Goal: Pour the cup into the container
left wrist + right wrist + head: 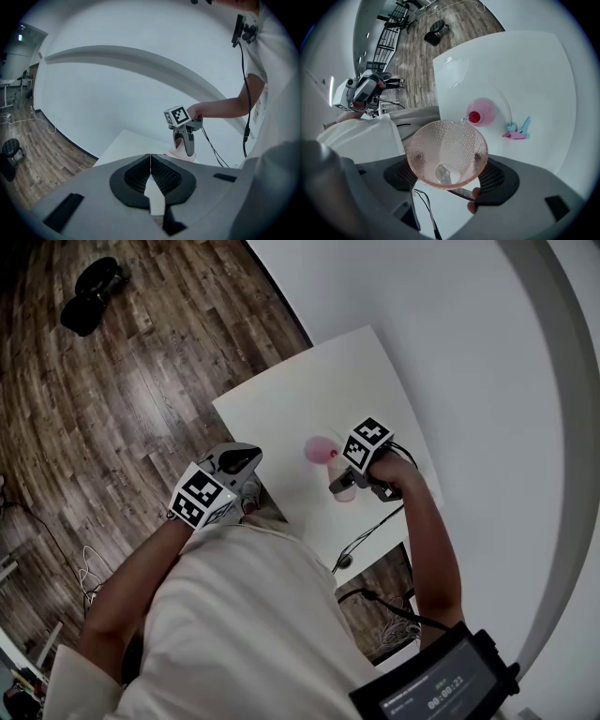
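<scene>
My right gripper (446, 161) is shut on a dimpled, see-through pink cup (447, 151), whose open mouth is turned toward the camera. Only the cup's clear bottom shows inside. Just beyond its rim, a small pink container (483, 111) with something red in it (474, 117) stands on the white table (525, 70). In the head view the right gripper (339, 486) holds the cup (345, 489) right beside the container (319, 450). The left gripper (242, 463) hovers at the table's left edge, jaws shut and holding nothing (150, 174). From there the right gripper (185, 137) shows with the cup (180, 149).
A small pink and light-blue object (516, 131) lies on the table right of the container. A clear thin piece (454, 72) lies farther along the table. Cables (361, 542) hang off the near table edge. A dark stool (92, 292) stands on the wood floor.
</scene>
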`<state>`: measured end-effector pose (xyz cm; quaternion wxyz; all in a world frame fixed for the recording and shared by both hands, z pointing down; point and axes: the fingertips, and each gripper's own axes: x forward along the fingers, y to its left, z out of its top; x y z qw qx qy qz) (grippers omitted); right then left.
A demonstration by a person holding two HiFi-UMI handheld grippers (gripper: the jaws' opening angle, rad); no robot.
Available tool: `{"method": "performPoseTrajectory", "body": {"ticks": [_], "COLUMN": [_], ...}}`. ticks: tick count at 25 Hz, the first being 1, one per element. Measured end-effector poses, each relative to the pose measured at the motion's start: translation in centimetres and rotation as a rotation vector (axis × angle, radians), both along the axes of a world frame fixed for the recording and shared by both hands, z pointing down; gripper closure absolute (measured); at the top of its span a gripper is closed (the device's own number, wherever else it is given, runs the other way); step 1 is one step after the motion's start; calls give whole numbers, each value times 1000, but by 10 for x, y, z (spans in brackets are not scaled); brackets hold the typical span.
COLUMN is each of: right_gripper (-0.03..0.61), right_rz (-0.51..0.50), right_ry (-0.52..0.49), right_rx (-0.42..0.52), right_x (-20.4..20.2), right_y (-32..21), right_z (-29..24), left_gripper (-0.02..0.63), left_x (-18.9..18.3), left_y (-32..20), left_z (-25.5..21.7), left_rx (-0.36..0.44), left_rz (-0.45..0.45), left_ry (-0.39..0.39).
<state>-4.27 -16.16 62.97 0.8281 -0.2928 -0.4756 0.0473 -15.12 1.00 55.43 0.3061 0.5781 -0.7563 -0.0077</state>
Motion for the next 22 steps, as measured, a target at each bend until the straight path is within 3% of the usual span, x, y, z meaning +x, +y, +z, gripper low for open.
{"method": "performPoseTrajectory", "body": {"ticks": [22], "right_gripper": [206], "right_rz": [-36], "right_ry": [32], "right_rx": [2], "right_x": [-5], "right_y": [-2], "right_z": [-1], "left_gripper": [603], "left_x": [-2], "left_y": [10], "left_z": [0], "left_rx": [-1], "left_rz": [-23], "left_ry": [-2]}}
